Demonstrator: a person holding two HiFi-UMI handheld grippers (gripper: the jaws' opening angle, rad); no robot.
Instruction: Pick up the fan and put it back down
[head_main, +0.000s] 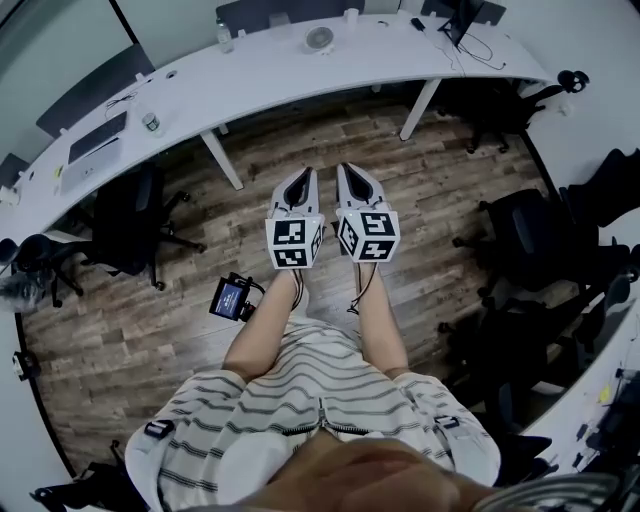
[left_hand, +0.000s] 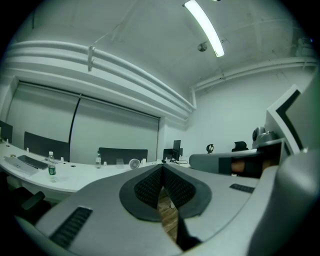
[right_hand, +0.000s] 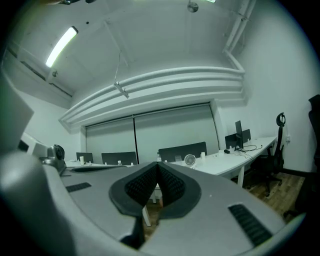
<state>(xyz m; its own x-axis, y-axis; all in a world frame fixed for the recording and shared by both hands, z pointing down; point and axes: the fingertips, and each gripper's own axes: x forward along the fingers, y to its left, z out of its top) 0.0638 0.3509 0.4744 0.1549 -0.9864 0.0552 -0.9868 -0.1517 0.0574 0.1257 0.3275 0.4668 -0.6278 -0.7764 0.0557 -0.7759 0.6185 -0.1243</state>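
- The person's striped shirt fills the bottom centre of the head view, nearest the camera.
- Above it I see the left gripper and right gripper side by side in mid-frame, over the wooden floor.
- In the left gripper view, I read its 2 jaws as pressed together with nothing between them.
- In the right gripper view, its 2 jaws likewise meet at the tips, empty.
- The fan, small, round and white, stands on the curved white desk at top centre, well apart from both grippers.
- A laptop lies on the desk at upper left, with a water bottle just beside it.
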